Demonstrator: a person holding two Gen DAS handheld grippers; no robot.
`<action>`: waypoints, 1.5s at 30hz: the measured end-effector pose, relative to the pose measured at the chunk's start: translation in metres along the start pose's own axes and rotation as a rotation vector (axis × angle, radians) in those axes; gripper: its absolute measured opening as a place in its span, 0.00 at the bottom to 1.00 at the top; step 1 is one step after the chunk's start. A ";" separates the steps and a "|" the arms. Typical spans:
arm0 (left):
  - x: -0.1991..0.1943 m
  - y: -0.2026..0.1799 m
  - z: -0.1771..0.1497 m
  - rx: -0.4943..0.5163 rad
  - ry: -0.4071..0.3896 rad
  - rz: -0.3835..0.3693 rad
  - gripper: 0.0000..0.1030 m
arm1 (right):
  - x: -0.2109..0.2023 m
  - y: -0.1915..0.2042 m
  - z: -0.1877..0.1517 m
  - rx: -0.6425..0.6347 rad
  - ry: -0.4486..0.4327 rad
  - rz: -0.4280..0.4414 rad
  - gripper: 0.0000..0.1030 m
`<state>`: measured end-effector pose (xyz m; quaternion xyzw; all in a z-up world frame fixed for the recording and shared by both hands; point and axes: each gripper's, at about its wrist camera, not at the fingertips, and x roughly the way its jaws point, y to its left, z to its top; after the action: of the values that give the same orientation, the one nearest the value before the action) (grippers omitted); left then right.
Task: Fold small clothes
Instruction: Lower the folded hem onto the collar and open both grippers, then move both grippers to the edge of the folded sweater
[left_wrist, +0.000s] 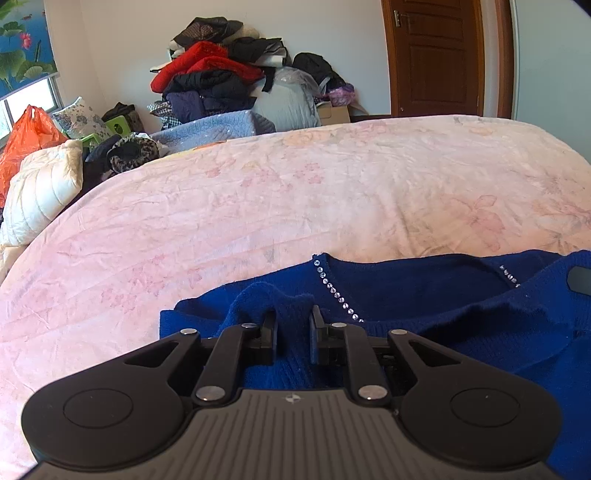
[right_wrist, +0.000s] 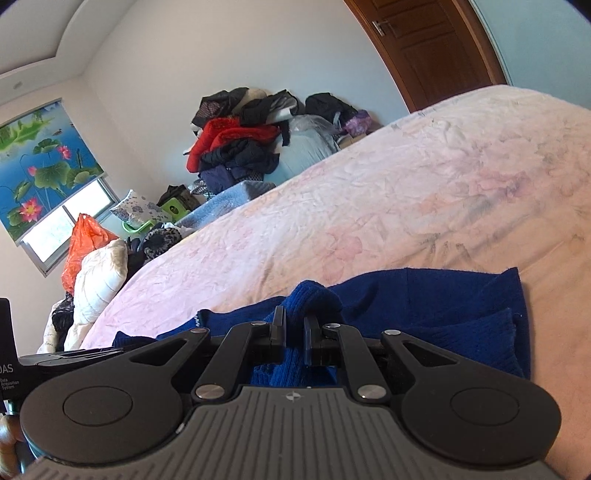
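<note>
A royal-blue knit sweater (left_wrist: 424, 295) with a rhinestone-trimmed neckline lies on the pink floral bedspread (left_wrist: 258, 206), near the front edge. My left gripper (left_wrist: 293, 325) is shut on a bunched fold of its fabric, which pokes up between the fingers. In the right wrist view the same blue sweater (right_wrist: 424, 306) spreads to the right, and my right gripper (right_wrist: 293, 326) is shut on another raised fold of it. A dark corner of the right gripper (left_wrist: 580, 280) shows at the far right of the left wrist view.
A heap of red, black and navy clothes (left_wrist: 214, 74) is piled against the far wall beyond the bed. A white quilted pillow (left_wrist: 40, 192) and an orange plastic bag (left_wrist: 26, 136) sit at the left. A brown wooden door (left_wrist: 443, 55) stands at the back right.
</note>
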<state>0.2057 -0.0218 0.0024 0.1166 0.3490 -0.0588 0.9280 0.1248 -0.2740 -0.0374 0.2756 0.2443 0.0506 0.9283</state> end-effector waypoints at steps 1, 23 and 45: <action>0.004 0.001 0.001 -0.008 0.007 0.003 0.16 | 0.004 -0.001 0.001 -0.001 0.008 -0.004 0.13; 0.004 0.116 0.017 -0.449 0.028 -0.192 0.74 | -0.023 -0.015 0.030 0.015 -0.109 0.003 0.73; 0.070 0.034 0.038 0.048 0.109 0.260 0.76 | 0.030 0.000 0.062 -0.191 -0.019 -0.152 0.82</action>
<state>0.2886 -0.0005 -0.0103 0.1859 0.3794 0.0598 0.9044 0.1806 -0.2979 -0.0049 0.1672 0.2498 0.0006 0.9537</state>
